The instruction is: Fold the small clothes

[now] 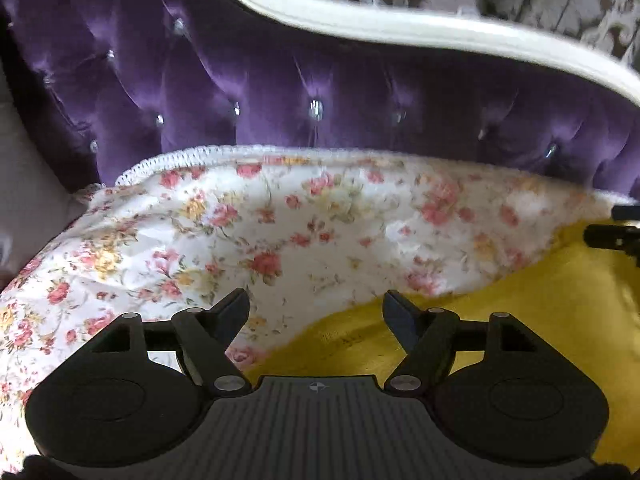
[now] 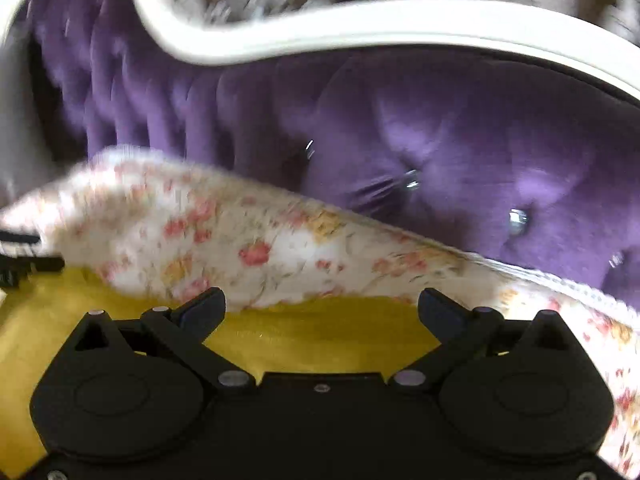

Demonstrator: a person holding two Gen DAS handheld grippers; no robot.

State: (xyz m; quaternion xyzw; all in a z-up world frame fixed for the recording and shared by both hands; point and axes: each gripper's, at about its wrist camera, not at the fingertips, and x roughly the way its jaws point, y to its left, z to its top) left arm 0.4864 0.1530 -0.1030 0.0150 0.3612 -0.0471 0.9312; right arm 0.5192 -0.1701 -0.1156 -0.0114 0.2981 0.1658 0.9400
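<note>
left wrist: left gripper fingers apart, empty, over edge of yellow garment on floral bedspread | right wrist: right gripper fingers wide apart, empty, above garment | risk: pinching bedspread along with garment; blur suggests fast hands, fold may skew

Your right wrist view is smeared: the headboard and floral sheet lose their detail. The yellow cloth runs off the frame's edge below the headboard, its shape unreadable. Beside it, the right gripper is cut off.
</note>
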